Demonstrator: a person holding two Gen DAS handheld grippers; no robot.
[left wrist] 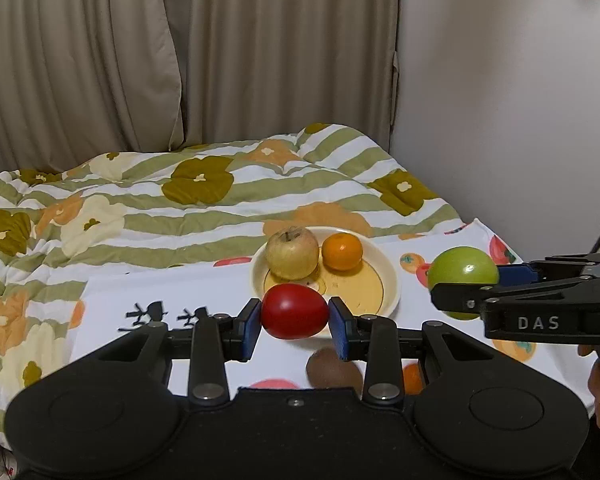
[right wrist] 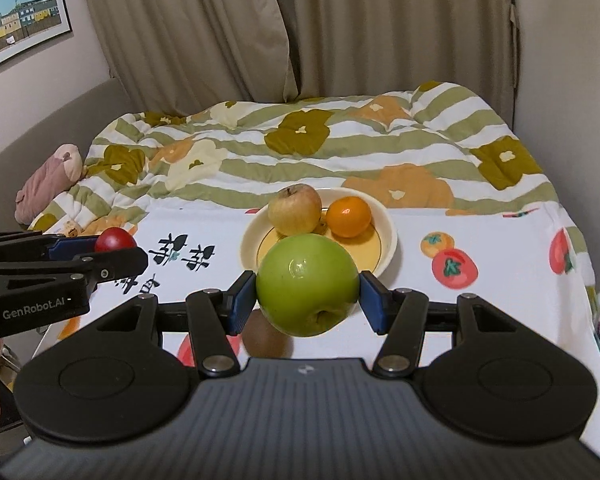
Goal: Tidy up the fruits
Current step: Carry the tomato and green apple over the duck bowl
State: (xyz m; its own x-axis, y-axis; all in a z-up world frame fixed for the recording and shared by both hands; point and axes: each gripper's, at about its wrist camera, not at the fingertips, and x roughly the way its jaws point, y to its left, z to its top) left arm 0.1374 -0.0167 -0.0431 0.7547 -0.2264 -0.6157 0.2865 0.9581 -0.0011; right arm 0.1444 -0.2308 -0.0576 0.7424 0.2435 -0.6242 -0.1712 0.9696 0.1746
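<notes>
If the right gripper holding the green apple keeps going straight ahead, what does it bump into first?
Probably the cream plate, with the yellowish apple just behind; the right gripper looks raised, so depth is uncertain.

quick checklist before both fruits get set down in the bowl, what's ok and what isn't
1. Left gripper clamped on red fruit: ok.
2. Right gripper clamped on green apple: ok.
3. Bowl upright on the cloth: ok.
4. Free space in bowl: ok in front; yellow apple and orange fill the back.
5. Room for both fruits at once: cannot tell.
6. Brown fruit under left gripper, clearance: cannot tell.
</notes>
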